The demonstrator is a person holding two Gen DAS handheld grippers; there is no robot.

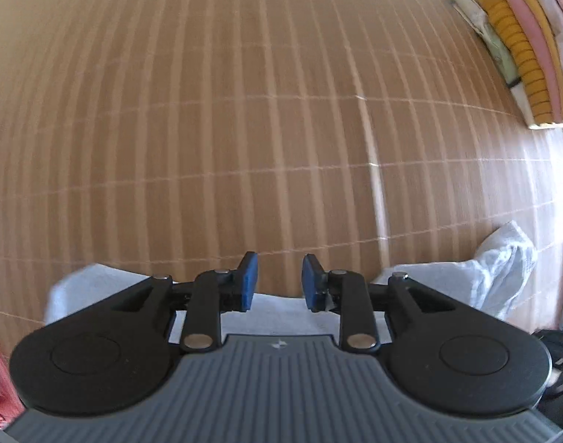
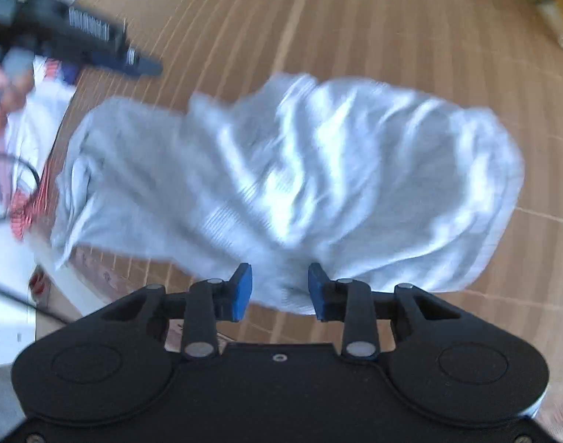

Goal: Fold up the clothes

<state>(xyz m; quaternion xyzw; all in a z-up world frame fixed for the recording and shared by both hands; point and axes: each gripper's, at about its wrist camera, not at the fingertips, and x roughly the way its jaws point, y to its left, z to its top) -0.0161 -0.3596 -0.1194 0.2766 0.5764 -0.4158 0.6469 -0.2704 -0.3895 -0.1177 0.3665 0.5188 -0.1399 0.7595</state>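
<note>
A crumpled white garment (image 2: 281, 170) lies spread on the brown woven mat (image 2: 392, 29). My right gripper (image 2: 280, 291) points down at its near edge. The blue pads stand apart with a bunch of the white cloth between them, and I see no pad pressing on it. My left gripper (image 1: 280, 282) hangs over the mat (image 1: 207, 129) with its jaws open and nothing between the pads. Parts of the white garment (image 1: 495, 277) show behind its fingers at the right and left. In the right wrist view the left gripper's black body (image 2: 82, 37) is a blur at the top left.
A stack of folded clothes (image 1: 521, 48) in yellow, pink and white lies at the far right of the mat. Red-striped cloth (image 2: 27, 210) and a black cable lie off the mat's left edge. The mat beyond the left gripper is bare.
</note>
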